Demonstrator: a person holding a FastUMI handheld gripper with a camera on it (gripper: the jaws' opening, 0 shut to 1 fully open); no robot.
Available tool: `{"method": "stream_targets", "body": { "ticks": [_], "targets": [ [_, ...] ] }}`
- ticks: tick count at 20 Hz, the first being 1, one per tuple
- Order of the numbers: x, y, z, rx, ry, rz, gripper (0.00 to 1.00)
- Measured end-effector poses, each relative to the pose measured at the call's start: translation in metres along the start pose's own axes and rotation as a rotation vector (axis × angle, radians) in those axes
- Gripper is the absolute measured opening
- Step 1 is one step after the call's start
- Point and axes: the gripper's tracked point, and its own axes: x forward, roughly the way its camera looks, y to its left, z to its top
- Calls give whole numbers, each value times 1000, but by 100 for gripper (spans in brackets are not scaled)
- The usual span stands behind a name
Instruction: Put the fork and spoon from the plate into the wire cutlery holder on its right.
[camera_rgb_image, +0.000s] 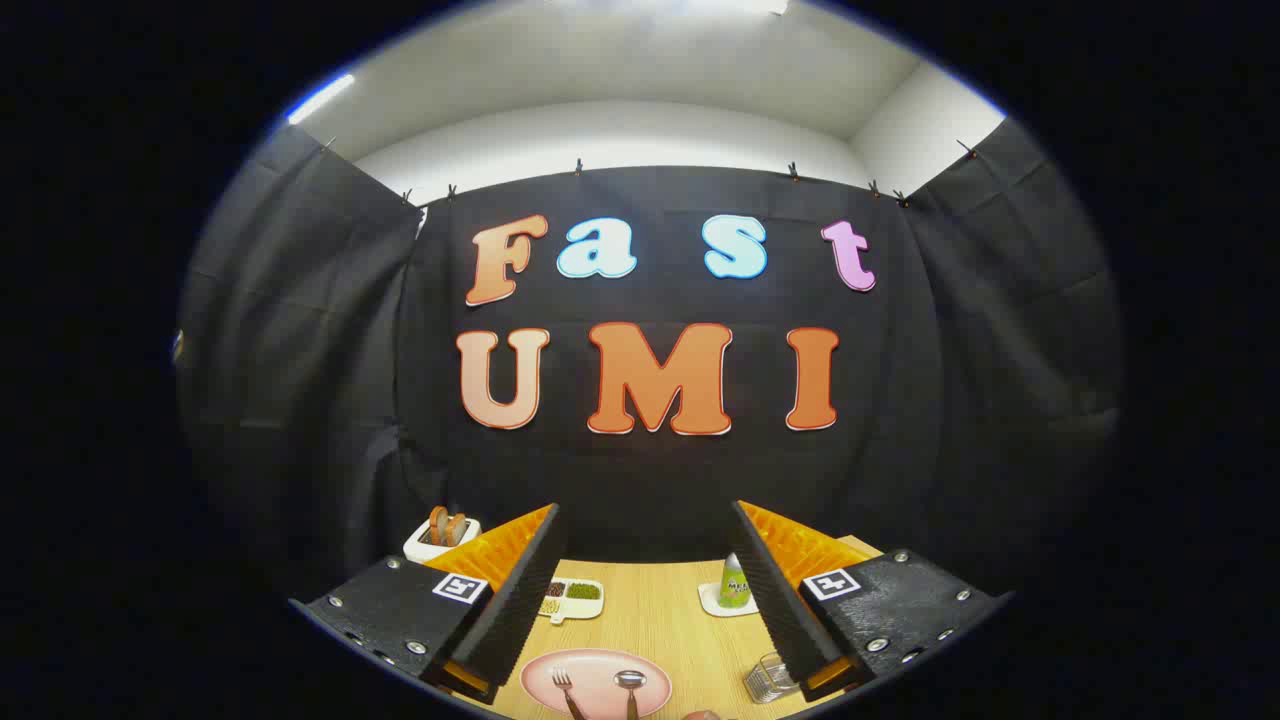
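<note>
A fork (566, 690) and spoon (631, 688) are held by the pink plate (596, 672) between the spread fingers of the gripper (647, 590); the wire cutlery holder (768, 679) is seen beside the right finger, with bare table (655, 615) ahead.

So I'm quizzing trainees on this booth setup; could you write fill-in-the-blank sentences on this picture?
1. The fork and spoon lie on a pink ____.
2. The gripper has its jaws ____, holding nothing.
3. The wire holder sits to the plate's ____.
4. A green ____ stands on a coaster beyond the jaws.

Answers: plate; open; right; bottle
</note>
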Motion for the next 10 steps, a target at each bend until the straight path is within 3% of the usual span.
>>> {"method": "stream_targets", "body": {
  "ticks": [3, 10],
  "targets": [
    [8, 4, -22, -29, 57, -3, 99],
    [13, -4, -70, 72, 215, -33, 99]
  ]
}}
